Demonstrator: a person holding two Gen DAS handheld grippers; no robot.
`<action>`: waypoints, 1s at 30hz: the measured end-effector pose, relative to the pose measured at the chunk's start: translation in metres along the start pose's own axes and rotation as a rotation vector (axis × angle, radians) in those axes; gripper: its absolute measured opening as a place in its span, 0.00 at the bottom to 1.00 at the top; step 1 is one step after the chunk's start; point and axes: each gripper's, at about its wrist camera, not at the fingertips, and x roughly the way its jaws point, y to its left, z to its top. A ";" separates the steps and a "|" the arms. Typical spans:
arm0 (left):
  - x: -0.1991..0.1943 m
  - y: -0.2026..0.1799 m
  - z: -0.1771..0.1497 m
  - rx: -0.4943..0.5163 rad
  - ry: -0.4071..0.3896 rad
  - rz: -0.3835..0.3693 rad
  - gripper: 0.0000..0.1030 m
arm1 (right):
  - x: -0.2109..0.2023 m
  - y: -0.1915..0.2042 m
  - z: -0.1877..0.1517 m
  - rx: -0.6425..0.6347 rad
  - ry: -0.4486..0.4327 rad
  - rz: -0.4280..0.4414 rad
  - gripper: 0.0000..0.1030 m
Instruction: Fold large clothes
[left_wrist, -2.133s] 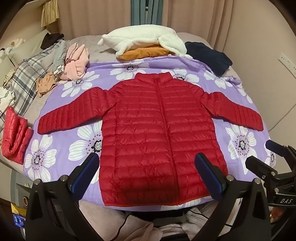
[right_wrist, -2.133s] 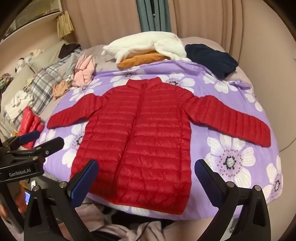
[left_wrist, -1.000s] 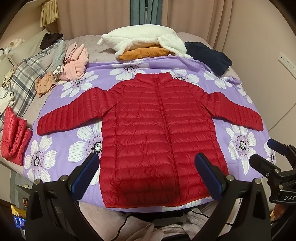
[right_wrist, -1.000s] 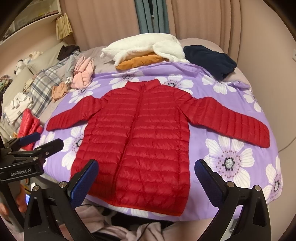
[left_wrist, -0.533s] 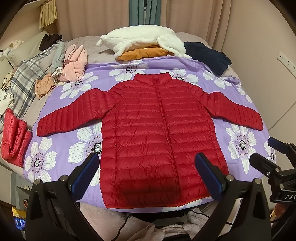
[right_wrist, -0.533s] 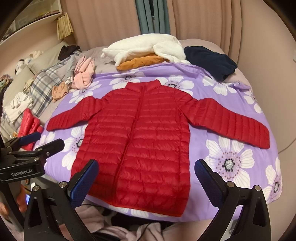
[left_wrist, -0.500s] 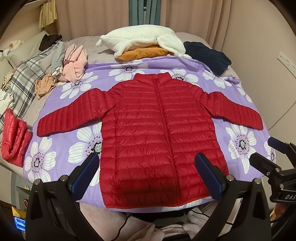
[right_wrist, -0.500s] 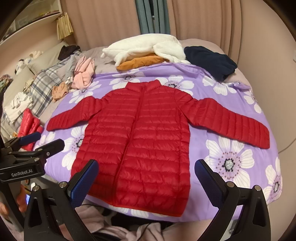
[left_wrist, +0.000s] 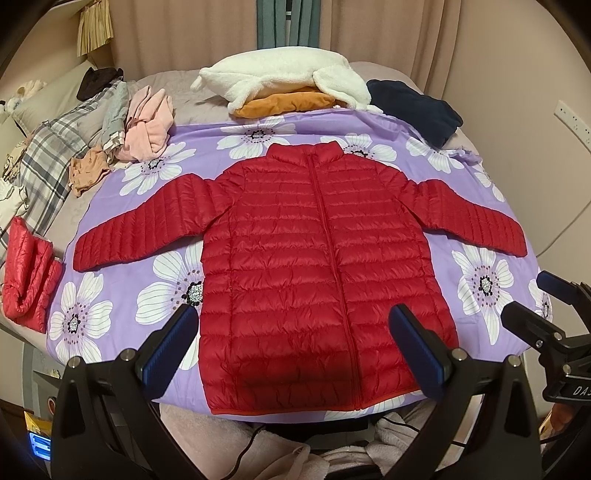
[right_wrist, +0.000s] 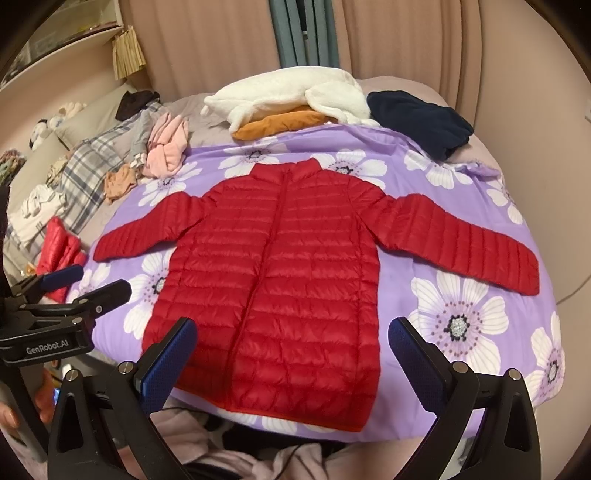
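Change: almost none since the earlier frames; both grippers hold much the same hover at the near edge of the bed, and the jacket lies as it did.
Jacket (left_wrist: 317, 258): red, quilted, zipped, spread flat face up on the sheet, collar away from the cameras, hem at the near edge, both sleeves stretched out to the sides.
Sheet (left_wrist: 166, 266): purple with white flowers, under the whole jacket.
Left gripper (left_wrist: 295, 343): jaws wide apart, nothing between them, above the hem and not touching it.
Right gripper (right_wrist: 295, 350): jaws likewise wide apart and empty, above the hem on the jacket's right side.
Left view only: right gripper at the right edge, a wall socket (left_wrist: 572, 118) on the right wall, a small lit screen low at the left.
Right view only: left gripper (right_wrist: 85, 280) at the left edge, its jaws parted, with fingers of a hand (right_wrist: 40, 402) below it; soft toys (right_wrist: 55, 118) by the far left wall.
Both views: white fleece (left_wrist: 280, 77) over an orange garment (left_wrist: 284, 101) at the head of the bed, navy garment (left_wrist: 413, 107) to the right of them, pink clothes (left_wrist: 147, 125) and plaid cloth (left_wrist: 48, 162) on the left, a second red quilted item (left_wrist: 27, 273) folded off the sheet's left edge.
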 end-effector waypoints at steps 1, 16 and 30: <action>0.000 0.000 0.000 0.000 0.000 -0.001 1.00 | 0.001 0.000 -0.001 0.000 0.000 0.002 0.99; 0.038 0.017 0.003 -0.118 0.040 -0.110 1.00 | 0.013 -0.020 0.000 0.064 -0.034 0.081 0.99; 0.112 0.047 0.021 -0.382 0.056 -0.380 1.00 | 0.076 -0.182 -0.036 0.568 -0.196 0.140 0.99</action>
